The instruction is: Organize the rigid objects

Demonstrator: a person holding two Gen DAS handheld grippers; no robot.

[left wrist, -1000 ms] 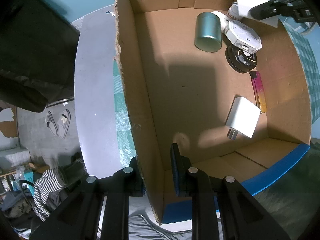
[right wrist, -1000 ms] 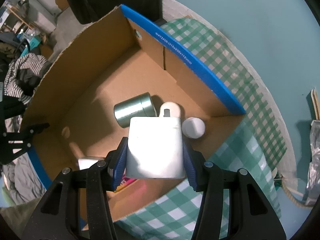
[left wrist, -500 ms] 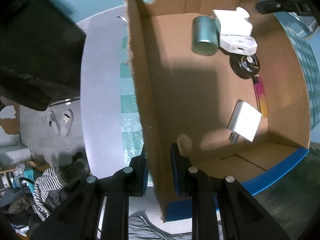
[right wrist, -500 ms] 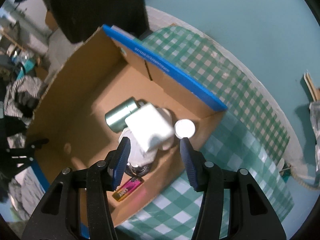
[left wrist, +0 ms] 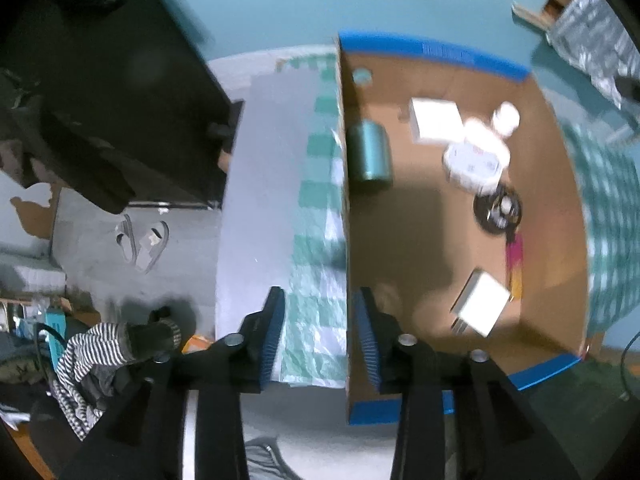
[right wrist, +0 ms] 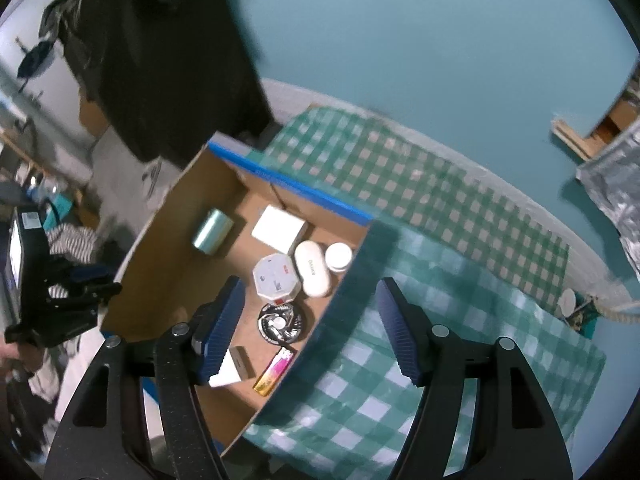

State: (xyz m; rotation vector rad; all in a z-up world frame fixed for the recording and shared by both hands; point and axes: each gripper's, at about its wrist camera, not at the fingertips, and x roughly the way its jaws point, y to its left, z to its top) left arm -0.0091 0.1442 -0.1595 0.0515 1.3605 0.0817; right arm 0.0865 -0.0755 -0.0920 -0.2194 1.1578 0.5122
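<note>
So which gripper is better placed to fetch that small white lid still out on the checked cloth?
Probably the right gripper: open, empty, on the box's cloth side, where the lid lies.

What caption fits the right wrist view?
Open right gripper above cardboard box holding white square box, silver can, other items.

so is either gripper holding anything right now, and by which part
Nothing is held. The left gripper has just been opening off the brown cardboard box wall; the right gripper has just been opening, nothing between its pads.
</note>
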